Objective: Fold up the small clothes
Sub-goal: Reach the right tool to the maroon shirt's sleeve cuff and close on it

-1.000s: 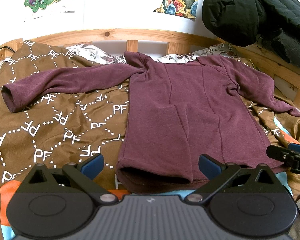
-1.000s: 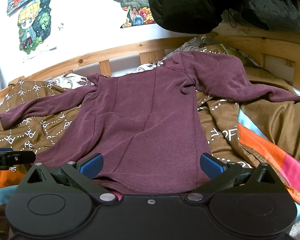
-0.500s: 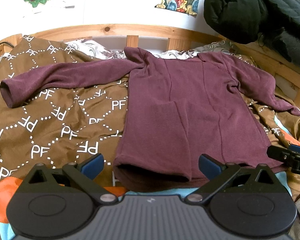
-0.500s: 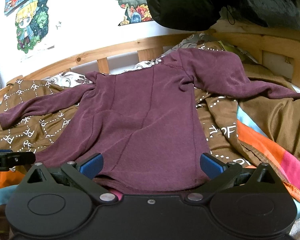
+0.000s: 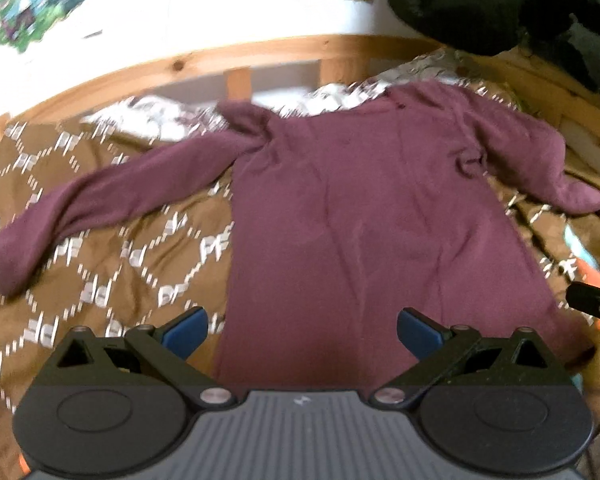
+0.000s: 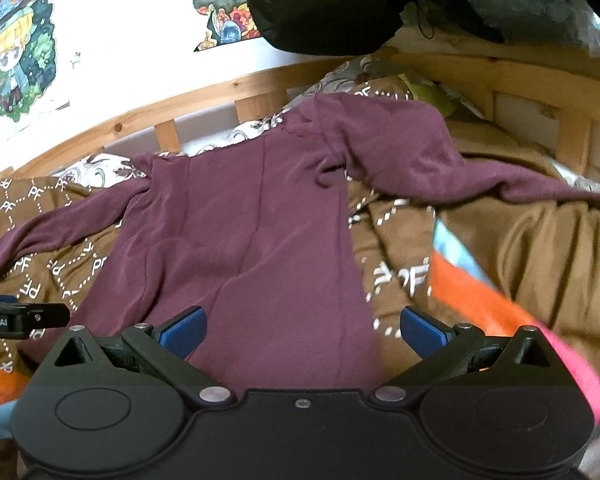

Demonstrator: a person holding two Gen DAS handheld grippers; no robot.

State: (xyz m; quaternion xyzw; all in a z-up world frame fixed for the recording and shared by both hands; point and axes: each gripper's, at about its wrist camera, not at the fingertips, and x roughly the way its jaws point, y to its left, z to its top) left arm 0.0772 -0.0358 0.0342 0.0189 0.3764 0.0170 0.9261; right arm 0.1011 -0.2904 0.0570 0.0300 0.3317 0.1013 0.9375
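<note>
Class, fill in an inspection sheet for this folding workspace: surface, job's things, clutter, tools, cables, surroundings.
Surface: brown PF-patterned blanket covering a bed.
Job's things: maroon long-sleeved top laid flat, both sleeves spread out, unfolded.
Clutter: black jacket piled on the bed frame's far corner.
Tools: left tool and right tool open, empty, over the hem.
Cables: nothing seen.
Surroundings: wooden bed rail, cartoon posters on white wall.

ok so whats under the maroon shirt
The maroon shirt lies spread on a brown blanket with white PF lettering; a white patterned sheet shows past its collar. What sits directly beneath the body is covered.
</note>
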